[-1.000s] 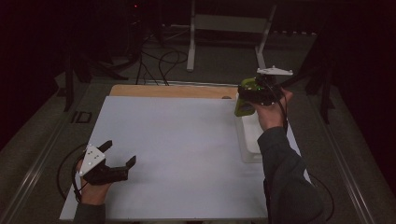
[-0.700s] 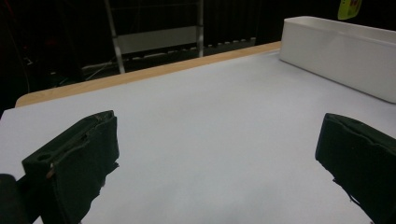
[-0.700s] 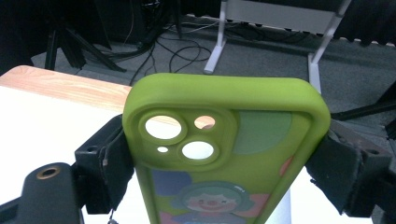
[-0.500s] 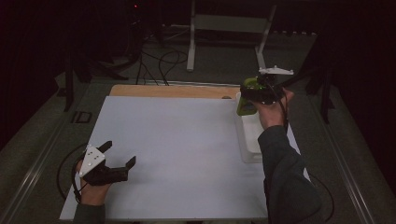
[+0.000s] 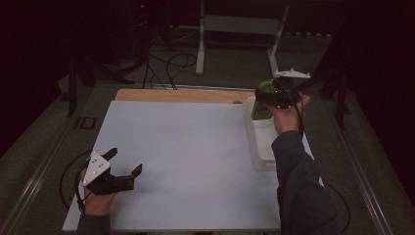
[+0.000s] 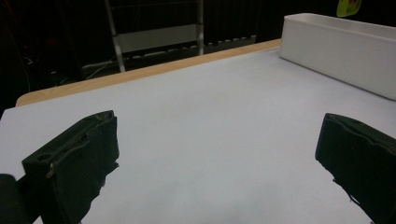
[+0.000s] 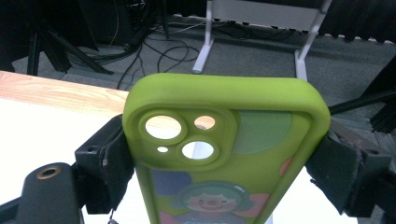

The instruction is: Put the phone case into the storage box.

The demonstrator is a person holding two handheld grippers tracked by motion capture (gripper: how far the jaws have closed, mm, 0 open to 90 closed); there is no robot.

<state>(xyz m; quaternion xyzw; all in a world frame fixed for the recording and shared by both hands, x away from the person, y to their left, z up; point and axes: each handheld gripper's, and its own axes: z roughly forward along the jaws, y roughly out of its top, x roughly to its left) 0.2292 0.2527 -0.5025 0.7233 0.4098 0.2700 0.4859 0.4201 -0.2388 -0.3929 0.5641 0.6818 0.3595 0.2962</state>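
A lime-green phone case (image 7: 224, 154) with camera cut-outs and a cartoon print stands between the jaws of my right gripper (image 7: 224, 172), which is shut on its two long edges. In the high view the right gripper (image 5: 274, 95) holds the phone case (image 5: 262, 100) in the air above the far end of a white tray (image 5: 262, 142) at the table's right. My left gripper (image 5: 125, 164) rests low over the white table surface (image 5: 195, 147) near the front left corner. Its jaws stand wide open in the left gripper view (image 6: 219, 154), with nothing between them.
The white tray (image 6: 336, 51) lies along the table's right side. A wooden strip (image 5: 181, 95) runs along the table's far edge. Beyond it, the dark floor holds cables (image 5: 166, 63) and metal stand legs (image 5: 200, 44).
The right gripper with the phone case has risen slightly and drifted a little toward the far edge. The left gripper has stayed put.
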